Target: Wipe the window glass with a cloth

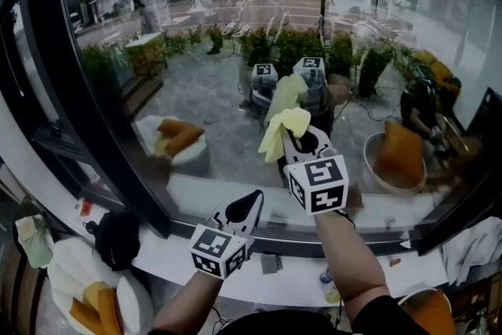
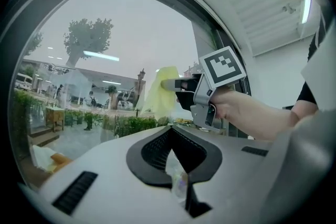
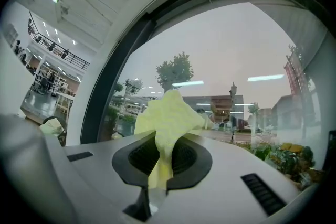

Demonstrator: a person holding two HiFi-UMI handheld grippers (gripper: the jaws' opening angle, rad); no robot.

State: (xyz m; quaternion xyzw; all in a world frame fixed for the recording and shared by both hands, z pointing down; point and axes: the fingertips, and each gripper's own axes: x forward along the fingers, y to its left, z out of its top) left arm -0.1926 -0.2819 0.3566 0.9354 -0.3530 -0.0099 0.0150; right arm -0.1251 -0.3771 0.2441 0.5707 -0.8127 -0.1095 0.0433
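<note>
The pale yellow cloth is being held up at the large window glass, low on the pane and a little right of its middle. Its upper fold is met there by its own reflection. It is pinched by the right gripper, which is raised above the white sill.

From the right gripper view the jaws are seen clamped on the cloth — the fabric is gathered into the seam between the black pads and fans out above them toward the glass.

The left gripper is held lower and to the left, over the sill and well clear of the cloth. Its jaws are pressed together in the left gripper view. Only a small pale, glassy bit is seen at the seam, and what it is cannot be told.

Beyond those jaws the right gripper is seen from the side, gripped by a hand, with the cloth hanging off its tip against the pane.

At the far left the glass is bounded by the black window frame.
</note>
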